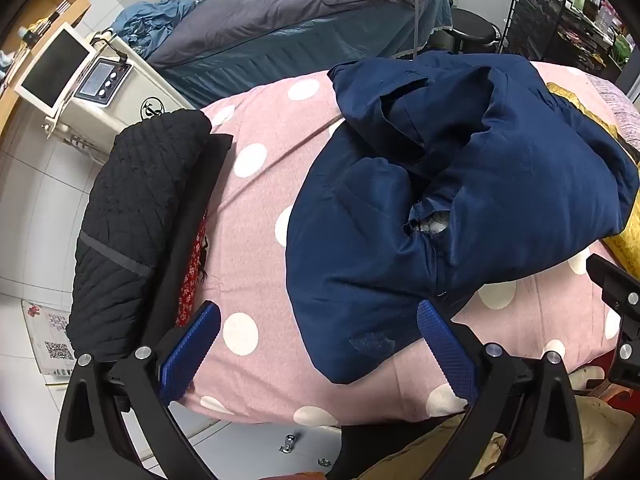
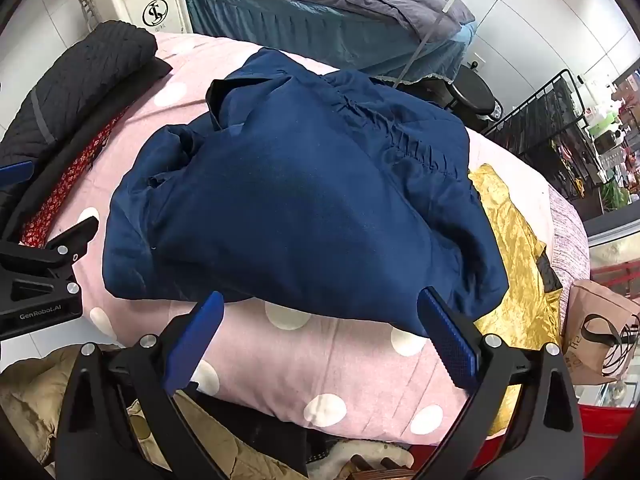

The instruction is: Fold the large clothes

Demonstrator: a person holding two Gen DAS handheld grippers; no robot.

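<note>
While the navy padded jacket (image 1: 460, 184) lies bunched on the polka-dot quilt (image 1: 260, 240), awaiting folding, the left hand-held gripper (image 1: 320, 344) and right hand-held gripper (image 2: 320, 336) hover wide and empty at its near hem.

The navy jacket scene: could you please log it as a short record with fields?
surface: pink dotted quilt
jacket: navy, bunched in a heap, not yet folded flat
black garment: folded, at the quilt's left edge
gold cloth: partly under the jacket's right side
left tool: open, empty
right tool: open, empty
</note>
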